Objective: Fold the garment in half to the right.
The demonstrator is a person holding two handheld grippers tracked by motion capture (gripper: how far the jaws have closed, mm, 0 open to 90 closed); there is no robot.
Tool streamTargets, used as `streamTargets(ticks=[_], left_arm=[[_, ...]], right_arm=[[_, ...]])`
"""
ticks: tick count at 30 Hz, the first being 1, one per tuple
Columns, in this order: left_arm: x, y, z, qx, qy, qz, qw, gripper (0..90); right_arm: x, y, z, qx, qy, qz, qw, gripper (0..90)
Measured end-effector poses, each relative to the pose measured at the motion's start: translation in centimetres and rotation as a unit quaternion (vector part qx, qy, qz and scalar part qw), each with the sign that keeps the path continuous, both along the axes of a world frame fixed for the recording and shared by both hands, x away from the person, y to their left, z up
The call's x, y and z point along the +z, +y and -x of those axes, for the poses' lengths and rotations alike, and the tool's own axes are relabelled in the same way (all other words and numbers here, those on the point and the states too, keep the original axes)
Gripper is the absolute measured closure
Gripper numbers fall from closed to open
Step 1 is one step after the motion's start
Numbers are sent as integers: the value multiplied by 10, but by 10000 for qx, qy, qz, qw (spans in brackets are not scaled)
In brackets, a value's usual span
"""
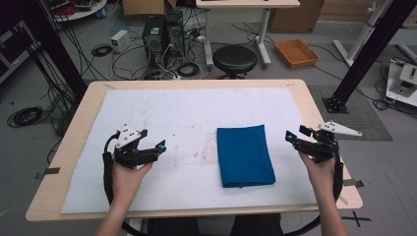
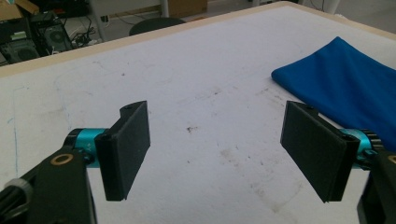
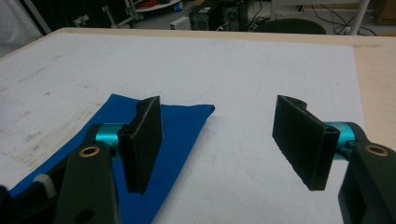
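A folded blue cloth point(image 1: 245, 155) lies flat on the white sheet point(image 1: 187, 118), right of the table's middle. My left gripper point(image 1: 156, 142) hovers left of it, open, with nothing between its jaws; the cloth point(image 2: 345, 84) shows at the upper right of the left gripper view, beyond the right jaw. My right gripper point(image 1: 295, 133) is held open just off the cloth's right edge. In the right gripper view the cloth point(image 3: 180, 126) lies behind the left jaw, and bare sheet point(image 3: 243, 140) shows in the gap.
The wooden table point(image 1: 319, 123) borders the white sheet on all sides. Beyond the far edge stand a black stool point(image 1: 234, 59), computer towers point(image 1: 162, 32) with cables, and an orange tray point(image 1: 296, 52) on the floor.
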State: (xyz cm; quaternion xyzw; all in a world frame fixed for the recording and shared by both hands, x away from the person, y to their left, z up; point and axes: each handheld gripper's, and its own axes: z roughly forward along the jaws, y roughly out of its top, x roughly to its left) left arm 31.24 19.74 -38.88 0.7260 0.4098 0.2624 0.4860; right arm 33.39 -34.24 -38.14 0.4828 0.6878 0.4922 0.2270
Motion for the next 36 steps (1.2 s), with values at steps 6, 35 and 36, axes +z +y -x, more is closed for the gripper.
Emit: streamTargets(ticks=[6, 35, 36], left_arm=[[0, 0, 1, -7, -14, 3, 10000, 241], [2, 0, 1, -5, -14, -22, 10000, 241], [2, 0, 1, -10, -6, -28, 10000, 241]], right_arm=[[0, 1, -1, 6, 16, 9, 10000, 330], [-2, 1, -2, -6, 36, 38, 10000, 329], [-2, 1, -2, -4, 31, 44, 10000, 329]])
